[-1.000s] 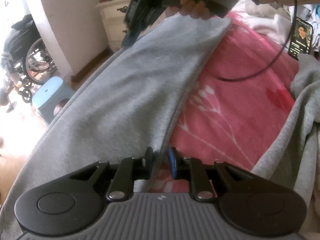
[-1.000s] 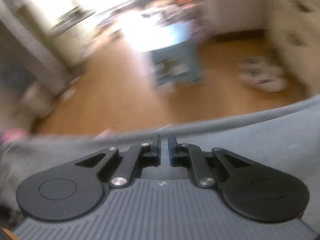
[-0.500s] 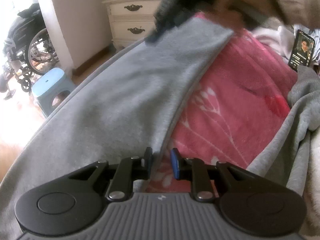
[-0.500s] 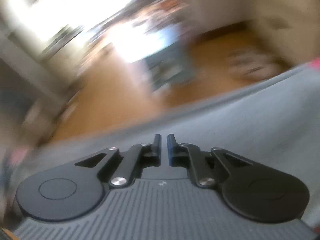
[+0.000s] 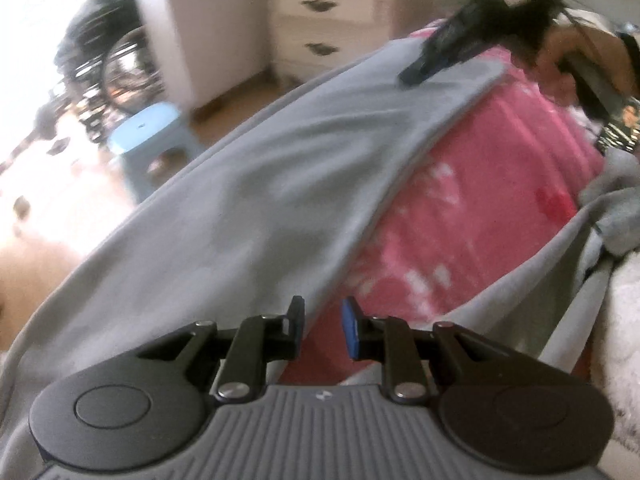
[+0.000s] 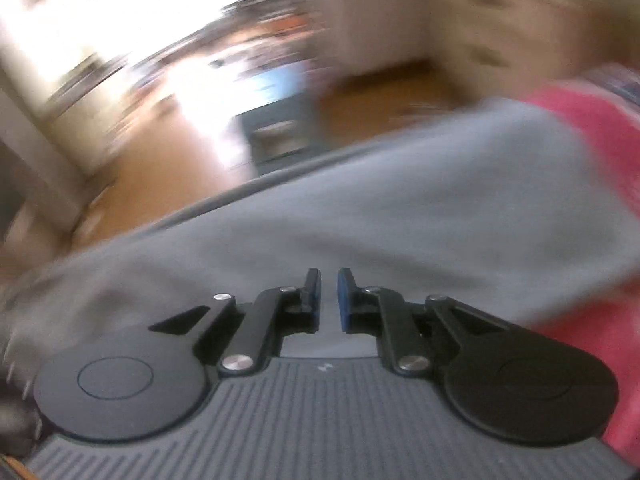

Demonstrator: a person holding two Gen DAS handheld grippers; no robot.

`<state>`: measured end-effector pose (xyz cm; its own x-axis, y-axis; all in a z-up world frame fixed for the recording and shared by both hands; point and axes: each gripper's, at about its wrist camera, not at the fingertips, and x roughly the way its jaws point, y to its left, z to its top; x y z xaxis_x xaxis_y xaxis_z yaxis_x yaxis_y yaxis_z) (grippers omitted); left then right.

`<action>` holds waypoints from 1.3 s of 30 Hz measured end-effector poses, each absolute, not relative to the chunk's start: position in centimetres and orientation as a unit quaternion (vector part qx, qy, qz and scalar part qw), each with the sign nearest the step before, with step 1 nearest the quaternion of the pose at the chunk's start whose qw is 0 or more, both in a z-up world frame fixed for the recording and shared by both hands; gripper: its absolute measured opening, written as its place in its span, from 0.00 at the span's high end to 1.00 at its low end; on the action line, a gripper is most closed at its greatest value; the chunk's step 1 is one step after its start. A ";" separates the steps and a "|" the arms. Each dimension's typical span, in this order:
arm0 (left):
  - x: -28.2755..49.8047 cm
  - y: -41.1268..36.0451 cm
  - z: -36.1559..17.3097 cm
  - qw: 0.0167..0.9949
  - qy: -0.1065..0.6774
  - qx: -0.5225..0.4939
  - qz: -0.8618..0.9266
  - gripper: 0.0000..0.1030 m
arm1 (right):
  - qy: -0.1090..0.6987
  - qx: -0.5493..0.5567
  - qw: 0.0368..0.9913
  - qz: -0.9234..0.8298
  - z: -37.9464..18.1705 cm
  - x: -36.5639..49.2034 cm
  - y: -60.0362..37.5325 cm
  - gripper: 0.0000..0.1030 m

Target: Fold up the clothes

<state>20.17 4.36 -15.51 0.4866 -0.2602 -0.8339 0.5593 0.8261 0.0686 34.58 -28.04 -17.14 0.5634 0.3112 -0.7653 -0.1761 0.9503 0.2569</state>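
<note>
Left wrist view: the left gripper has its fingers parted over the edge of the grey garment, which lies on the pink blanket. Right wrist view: the right gripper fingers sit narrowly apart over cloth; better to smooth the fold flat before regripping.

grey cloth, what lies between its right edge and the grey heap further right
Left wrist view: bare pink blanket between the grey cloth and the heap.
</note>
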 end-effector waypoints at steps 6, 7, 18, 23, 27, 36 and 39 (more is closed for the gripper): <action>19.5 9.5 -15.4 0.857 0.480 0.133 -0.134 0.79 | 0.489 -0.007 0.842 0.227 -18.8 32.8 -18.7 0.87; 19.4 10.4 -15.7 0.855 0.489 0.125 -0.120 0.77 | 0.494 -0.012 0.842 0.216 -18.9 32.6 -18.6 0.87; 18.0 15.8 -14.1 0.869 0.490 0.044 -0.051 0.68 | 0.466 -0.054 0.855 0.221 -13.3 26.7 -13.1 0.85; 17.1 18.1 -15.7 0.839 0.542 0.041 -0.003 0.67 | 0.487 -0.051 0.821 0.293 -15.5 26.8 -6.4 0.78; 15.7 19.7 -14.4 0.846 0.532 0.029 -0.009 0.68 | 0.497 -0.045 0.811 0.306 -16.6 25.2 -9.3 0.77; 18.6 22.5 -14.3 0.856 0.515 -0.017 0.041 0.68 | 0.464 -0.052 0.826 0.316 -14.7 29.2 -5.5 0.77; 17.0 24.0 -15.9 0.839 0.542 -0.026 0.046 0.68 | 0.480 -0.050 0.814 0.323 -16.1 28.9 -5.0 0.77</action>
<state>16.97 24.02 -15.93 0.4083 0.0492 -0.9115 -0.1057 0.9944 0.0064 28.87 -5.02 -16.12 0.3300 0.4773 -0.8144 -0.5741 0.7863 0.2283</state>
